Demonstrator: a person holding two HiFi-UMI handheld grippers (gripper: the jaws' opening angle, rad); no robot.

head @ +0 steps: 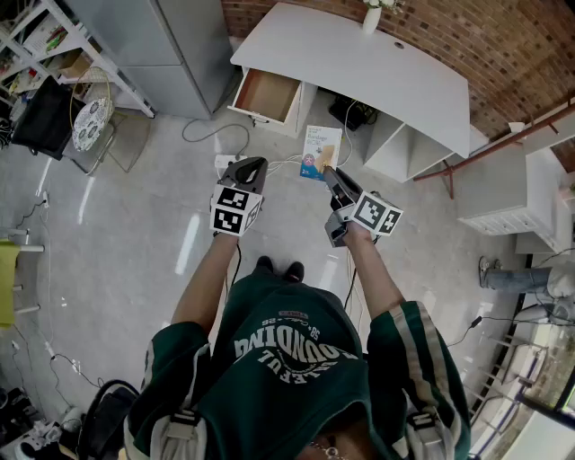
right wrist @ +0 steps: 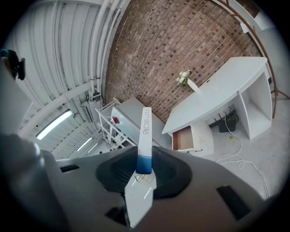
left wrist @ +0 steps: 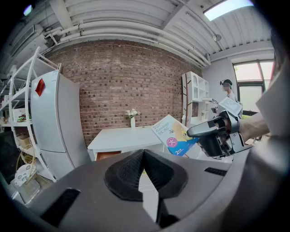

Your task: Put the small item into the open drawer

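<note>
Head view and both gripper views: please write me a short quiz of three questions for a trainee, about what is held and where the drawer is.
1. True or false: the left gripper holds the bandage box.
2. In the head view, the open drawer is under which end of the white desk? A) left B) right C) middle
3. Fill in: a white ___ with flowers stands on the desk.
Key: 1 false: the right gripper is shut on it; the left one is shut and empty. 2 A. 3 vase.
</note>
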